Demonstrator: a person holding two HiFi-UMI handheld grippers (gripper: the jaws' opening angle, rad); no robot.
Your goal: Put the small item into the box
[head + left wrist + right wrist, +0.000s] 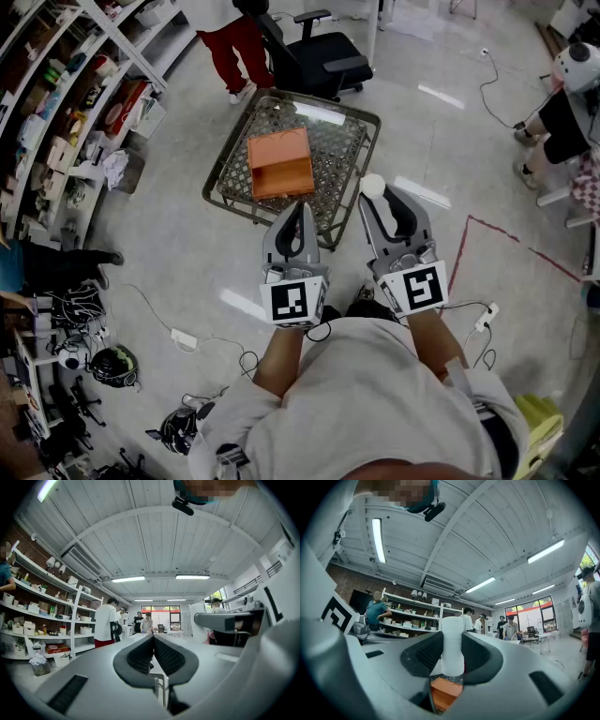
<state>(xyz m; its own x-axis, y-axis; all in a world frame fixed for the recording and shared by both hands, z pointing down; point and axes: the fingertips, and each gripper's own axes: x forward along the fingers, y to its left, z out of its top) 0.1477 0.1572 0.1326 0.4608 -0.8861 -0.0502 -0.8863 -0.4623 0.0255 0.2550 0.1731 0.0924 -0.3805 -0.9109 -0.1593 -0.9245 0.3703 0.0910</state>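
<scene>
An open orange box [279, 164] sits on a low mesh-topped table [352, 155] in front of me. My right gripper [380, 195] hangs over the table's near right edge, to the right of the box. It is shut on a small white cylinder [373, 185], which stands upright between the pads [452, 645]. In the right gripper view the orange box [446, 692] shows below the jaws. My left gripper [298, 214] is held beside it at the table's near edge, just short of the box. Its jaws [153, 640] are shut with nothing between them.
A black office chair [314, 52] and a person in red trousers [234, 47] stand behind the table. Stocked shelves [66, 103] run along the left. Cables and a power strip [183, 337] lie on the floor, where a red tape line [511, 239] runs at the right.
</scene>
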